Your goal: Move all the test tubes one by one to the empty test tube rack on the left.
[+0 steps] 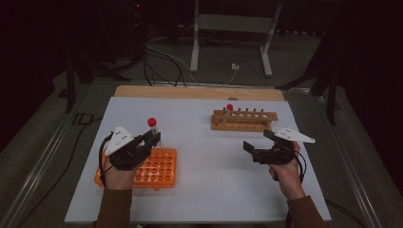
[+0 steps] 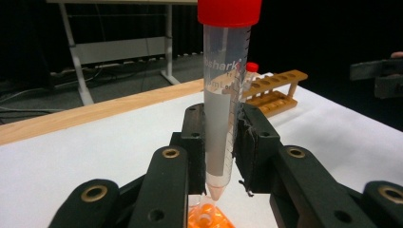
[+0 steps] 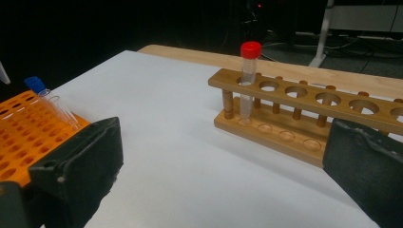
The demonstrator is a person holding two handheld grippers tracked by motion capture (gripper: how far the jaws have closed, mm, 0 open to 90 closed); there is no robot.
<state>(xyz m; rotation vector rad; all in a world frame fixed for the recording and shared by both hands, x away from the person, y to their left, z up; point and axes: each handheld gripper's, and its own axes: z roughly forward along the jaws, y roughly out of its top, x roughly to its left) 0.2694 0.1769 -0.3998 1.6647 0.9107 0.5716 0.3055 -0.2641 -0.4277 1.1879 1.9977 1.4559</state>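
left gripper (image 2: 219, 156) was clamped on the red-capped tube (image 2: 223, 102), just above the orange rack (image 1: 157, 167) | right gripper (image 1: 259, 142) sat wide open, holding nothing

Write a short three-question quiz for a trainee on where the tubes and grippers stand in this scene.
1. True or false: the left gripper is shut on the red-capped tube.
2. How many tubes stand in the wooden rack?
3. The held tube's tip hangs above which thing: A the orange rack, B the wooden rack, C the bare white table?

Key
1. True; the pads clamp its lower body and it stands upright.
2. One, red-capped, in the end hole.
3. A. The right gripper is open and holds nothing.
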